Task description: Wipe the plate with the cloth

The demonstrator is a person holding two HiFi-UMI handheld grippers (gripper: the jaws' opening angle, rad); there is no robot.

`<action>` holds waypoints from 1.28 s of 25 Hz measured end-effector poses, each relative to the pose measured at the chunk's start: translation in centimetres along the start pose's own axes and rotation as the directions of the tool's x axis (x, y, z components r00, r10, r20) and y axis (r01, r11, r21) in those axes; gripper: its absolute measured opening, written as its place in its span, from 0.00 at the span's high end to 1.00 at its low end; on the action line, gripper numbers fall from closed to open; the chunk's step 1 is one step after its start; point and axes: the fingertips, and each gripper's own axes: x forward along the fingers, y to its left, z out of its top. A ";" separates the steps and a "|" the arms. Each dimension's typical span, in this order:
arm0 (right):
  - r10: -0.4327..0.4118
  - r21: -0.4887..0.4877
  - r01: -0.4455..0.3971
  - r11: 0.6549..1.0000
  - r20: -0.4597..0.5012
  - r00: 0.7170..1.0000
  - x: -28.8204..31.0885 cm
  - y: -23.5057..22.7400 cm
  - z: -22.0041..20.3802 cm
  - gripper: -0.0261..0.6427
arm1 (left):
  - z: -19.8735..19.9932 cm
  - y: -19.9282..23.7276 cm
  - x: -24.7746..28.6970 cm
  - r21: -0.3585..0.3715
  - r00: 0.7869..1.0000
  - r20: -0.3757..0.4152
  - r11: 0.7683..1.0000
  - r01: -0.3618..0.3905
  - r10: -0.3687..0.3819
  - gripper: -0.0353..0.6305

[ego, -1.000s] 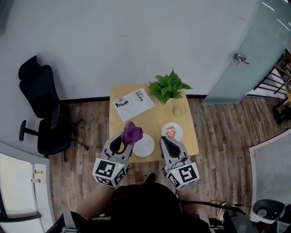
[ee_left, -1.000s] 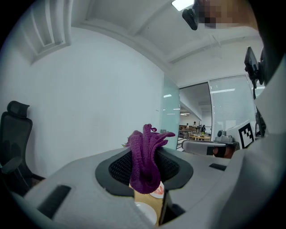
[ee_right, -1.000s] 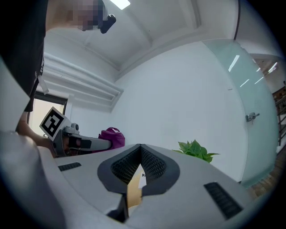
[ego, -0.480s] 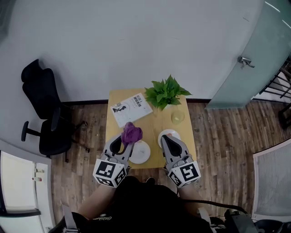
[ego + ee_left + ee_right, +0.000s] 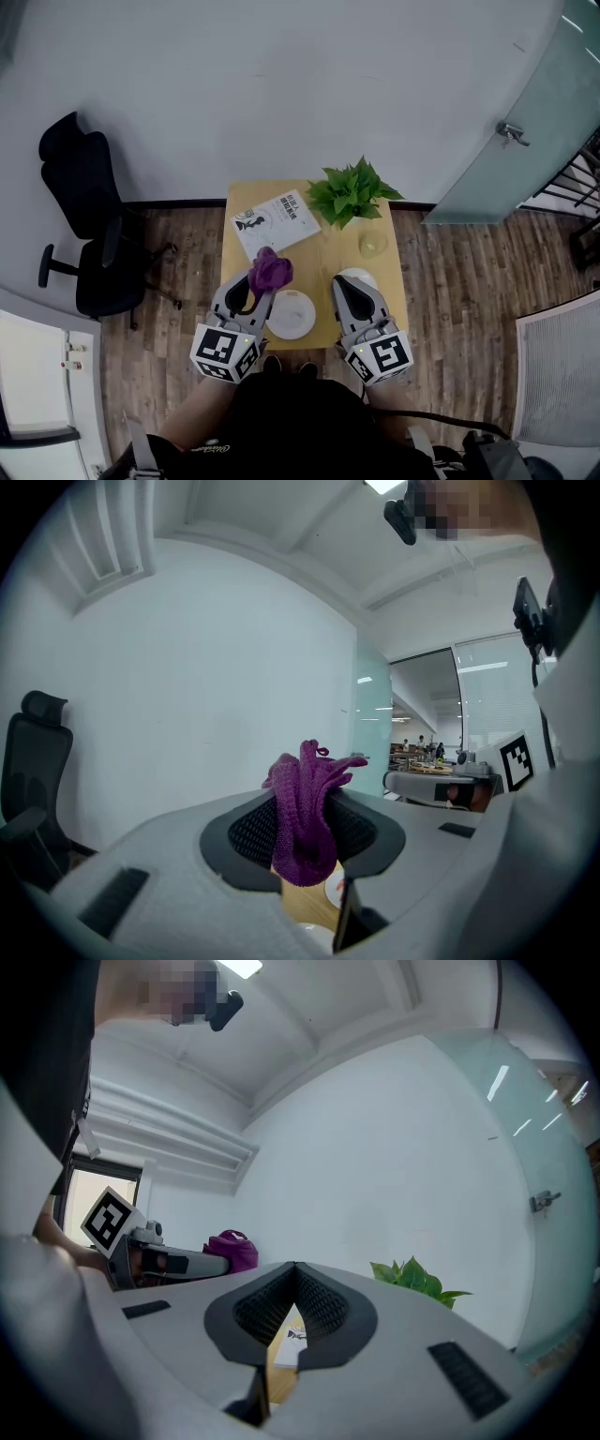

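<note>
A bunched purple cloth [image 5: 271, 270] sticks up from my left gripper [image 5: 259, 284], which is shut on it above the table's front left. In the left gripper view the cloth [image 5: 303, 822] fills the gap between the jaws. A plain white plate [image 5: 292, 315] lies on the wooden table [image 5: 321, 253] between the two grippers, just right of the left one. My right gripper [image 5: 341, 287] hovers at the plate's right, its jaws together with nothing in them [image 5: 294, 1271]. A second plate with an orange pattern [image 5: 361, 276] is mostly hidden behind it.
A book [image 5: 275, 221], a potted green plant [image 5: 352, 192] and a small glass [image 5: 373, 244] stand at the back of the table. A black office chair [image 5: 82, 225] is to the left on the wooden floor. A glass door [image 5: 525, 122] is at the right.
The head view has shifted a little and the table sits slightly lower in it. Both grippers keep their pose; the right one now covers more of the patterned plate.
</note>
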 end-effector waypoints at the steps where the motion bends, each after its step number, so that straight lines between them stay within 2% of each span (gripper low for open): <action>1: -0.001 0.000 0.001 1.000 -0.007 1.000 0.3 0.2 -0.2 0.96 | -0.1 0.3 0.0 -0.004 1.000 -0.002 1.000 0.003 -0.003 0.76; 11: -0.025 0.023 0.028 0.999 -0.112 0.993 1.6 0.7 -3.9 0.96 | -4.0 2.3 0.5 -0.065 0.996 -0.090 0.998 0.023 -0.029 0.76; 21: -0.016 0.074 0.034 0.997 -0.238 0.971 2.3 0.7 -10.1 0.96 | -10.8 3.5 0.4 -0.114 0.972 -0.231 0.993 0.008 -0.034 0.76; 28: -0.020 0.129 0.060 0.990 -0.287 0.958 2.3 1.2 -13.1 0.96 | -15.6 4.4 -0.4 -0.104 0.940 -0.341 0.995 -0.008 -0.028 0.76; 32: -0.016 0.129 0.057 0.990 -0.292 0.956 2.4 2.0 -13.4 0.96 | -20.5 5.9 0.0 -0.038 0.887 -0.461 0.999 0.011 -0.027 0.76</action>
